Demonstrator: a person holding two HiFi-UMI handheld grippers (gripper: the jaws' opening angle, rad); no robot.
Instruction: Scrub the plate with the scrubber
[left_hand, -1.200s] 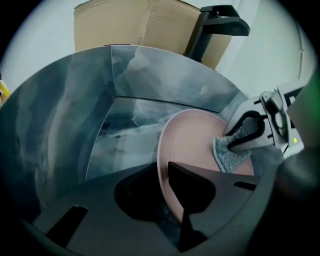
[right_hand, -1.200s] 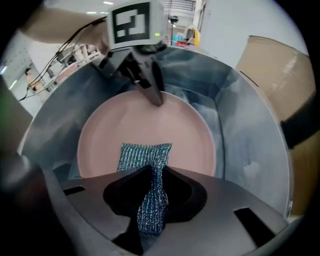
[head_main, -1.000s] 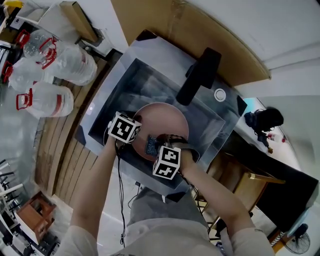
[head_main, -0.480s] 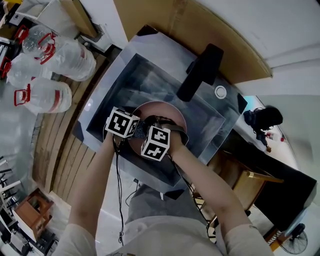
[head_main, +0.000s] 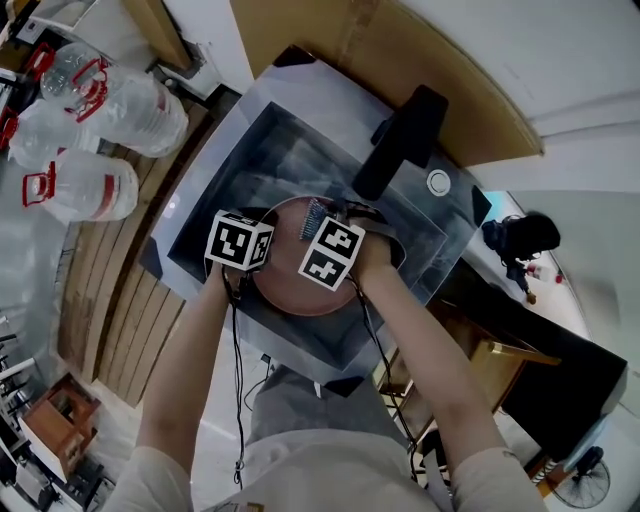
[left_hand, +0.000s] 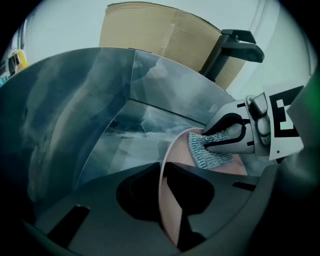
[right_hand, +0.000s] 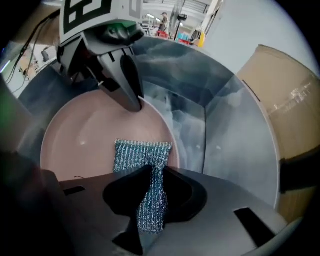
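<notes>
Plate (head_main: 292, 296) rim sits between the closing left claw (left_hand: 166, 200); right claw (right_hand: 150, 200) pinches scrubber (right_hand: 142, 155) against it.

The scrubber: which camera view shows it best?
The right gripper view: the scrubber fills the centre, clamped in the right gripper, lying on the plate. The left gripper view shows it smaller, sideways; the head view, only a sliver.
</notes>
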